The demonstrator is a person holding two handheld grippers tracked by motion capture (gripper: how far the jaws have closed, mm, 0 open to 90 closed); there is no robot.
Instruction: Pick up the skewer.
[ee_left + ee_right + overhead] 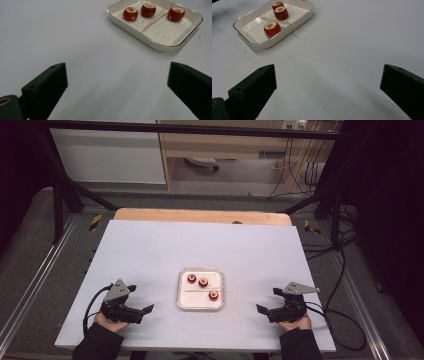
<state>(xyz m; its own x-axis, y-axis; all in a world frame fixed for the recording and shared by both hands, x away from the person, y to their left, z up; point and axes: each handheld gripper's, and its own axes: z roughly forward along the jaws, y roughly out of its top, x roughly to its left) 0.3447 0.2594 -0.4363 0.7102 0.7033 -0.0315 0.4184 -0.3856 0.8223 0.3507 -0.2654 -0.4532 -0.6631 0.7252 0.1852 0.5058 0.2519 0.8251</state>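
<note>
A white tray lies in the middle of the white table, holding three red cored fruit pieces and a thin wooden skewer laid across it. My left gripper rests near the front left, open and empty, jaws pointing toward the tray. My right gripper sits at the front right, likewise open with nothing between its jaws. In the left gripper view, the tray, the fruit pieces and the skewer lie ahead of that gripper. The right gripper view shows the tray, fruit and skewer beyond the gripper.
A wooden board edge runs along the far side of the white table sheet. Black frame bars stand at the back corners, and cables trail on the floor to the right.
</note>
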